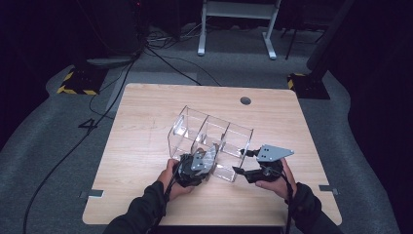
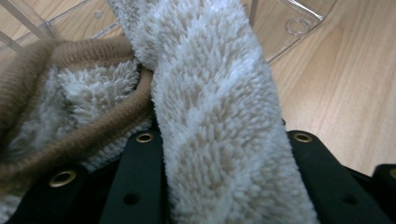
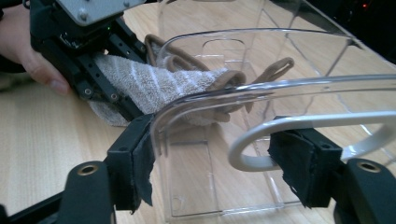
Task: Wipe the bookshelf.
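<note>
On the wooden surface [image 1: 146, 146] stands a clear plastic organizer [image 1: 209, 141] divided into three compartments, set at an angle near the person's edge. The left gripper [image 1: 195, 165] sits at the near left end of the organizer, and in the left gripper view its two black jaws are closed on a fluffy cream sock [image 2: 210, 116] with faint beige stripes; the fabric fills the gap between the jaws and rises away from the camera toward the clear wall. Beside that strip, a brown ribbed cuff [image 2: 79, 60] rings the fuzzy inside of the same soft bundle, whether it is a second sock cannot be told. In the right gripper view the sock [image 3: 154, 84] reaches from the left gripper [image 3: 100, 86] over the organizer's near rim, with the brown cuff [image 3: 224, 79] already lying inside the end compartment and the striped part still outside the wall. The right gripper [image 1: 248, 163] is at the near right corner of the organizer; in its own view the jaws stand on either side of the organizer's curved clear wall [image 3: 261, 93], the left padded jaw pressed against the outside of the plastic and the right pad just beside the white-looking rim edge, so it appears to be clamping the wall and steadying the organizer. Both hands [image 1: 272, 183] rest low near the surface's front edge.
</note>
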Available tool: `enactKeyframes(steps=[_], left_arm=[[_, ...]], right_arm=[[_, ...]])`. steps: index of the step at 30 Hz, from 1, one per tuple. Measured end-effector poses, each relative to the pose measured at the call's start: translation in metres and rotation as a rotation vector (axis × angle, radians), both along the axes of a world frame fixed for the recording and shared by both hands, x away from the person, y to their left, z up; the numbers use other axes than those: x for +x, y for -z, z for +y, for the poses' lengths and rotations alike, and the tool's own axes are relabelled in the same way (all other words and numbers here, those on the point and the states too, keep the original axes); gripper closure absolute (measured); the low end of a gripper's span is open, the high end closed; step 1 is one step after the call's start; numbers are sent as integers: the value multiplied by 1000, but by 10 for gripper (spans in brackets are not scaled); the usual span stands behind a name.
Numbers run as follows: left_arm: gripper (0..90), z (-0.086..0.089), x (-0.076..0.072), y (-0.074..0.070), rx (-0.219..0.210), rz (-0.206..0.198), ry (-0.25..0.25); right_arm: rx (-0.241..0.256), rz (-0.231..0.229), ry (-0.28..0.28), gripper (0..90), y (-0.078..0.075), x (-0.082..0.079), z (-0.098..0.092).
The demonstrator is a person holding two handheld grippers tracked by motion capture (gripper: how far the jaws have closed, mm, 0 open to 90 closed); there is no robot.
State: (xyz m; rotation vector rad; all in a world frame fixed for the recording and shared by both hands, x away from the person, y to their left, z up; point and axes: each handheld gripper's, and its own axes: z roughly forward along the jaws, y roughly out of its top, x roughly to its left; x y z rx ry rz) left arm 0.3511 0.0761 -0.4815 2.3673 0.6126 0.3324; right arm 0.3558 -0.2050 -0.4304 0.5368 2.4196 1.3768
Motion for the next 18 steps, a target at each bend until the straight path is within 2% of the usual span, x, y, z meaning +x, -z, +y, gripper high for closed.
enactKeyframes(steps=[3,6,18], left_arm=[[645,2,-6,-6,-35,-14,1],[646,1,-10,-11,-51,-26,2],[644,-1,-16,-38,-143,-96,7]], right_arm=[[-14,-15,-4,364,1,-4,3],[-1,-18,1,426,2,-5,1],[23,-6,-16,441,3,-10,-2]])
